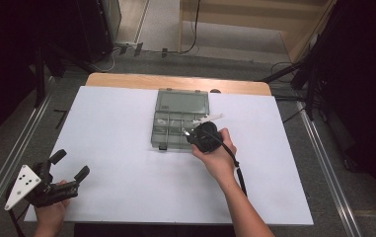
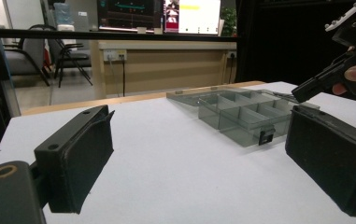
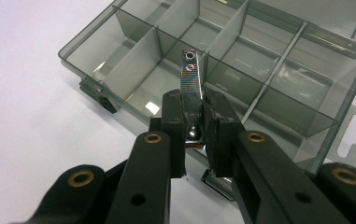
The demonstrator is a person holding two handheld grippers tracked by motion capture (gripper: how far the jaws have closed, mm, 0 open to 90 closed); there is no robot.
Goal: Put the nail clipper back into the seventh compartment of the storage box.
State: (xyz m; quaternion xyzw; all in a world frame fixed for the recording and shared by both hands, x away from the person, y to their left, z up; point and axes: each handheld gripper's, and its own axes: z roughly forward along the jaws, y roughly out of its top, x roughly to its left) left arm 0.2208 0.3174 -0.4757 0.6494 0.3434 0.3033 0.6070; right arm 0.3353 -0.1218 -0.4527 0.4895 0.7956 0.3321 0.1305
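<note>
The right gripper [image 3: 193,122] is clamped on a small shiny metal clip [image 3: 190,81], its striped strip rising from between the pads toward the upper middle of the right gripper view; held upright and by its lower end, it looks ready to be lowered into one of the cells of the clear compartment box [image 3: 119,56] just beneath it; which cell I cannot tell. In the high view that gripper [image 1: 189,134] sits at the box's [image 1: 162,136] lower right edge, just right of centre, with the box lid lying flat behind so the cells stay reachable. The left gripper [image 1: 69,165] waits at the lower left of the high view, well apart from the box, jaws spread wide with nothing between them; probably parked out of the way.

The desk [image 1: 111,148] is covered by a white sheet, a strip of wood showing at its far edge; beyond, in the left gripper view, stand chairs [image 2: 68,56] at upper left and lit screens [image 2: 159,14] along the top.
</note>
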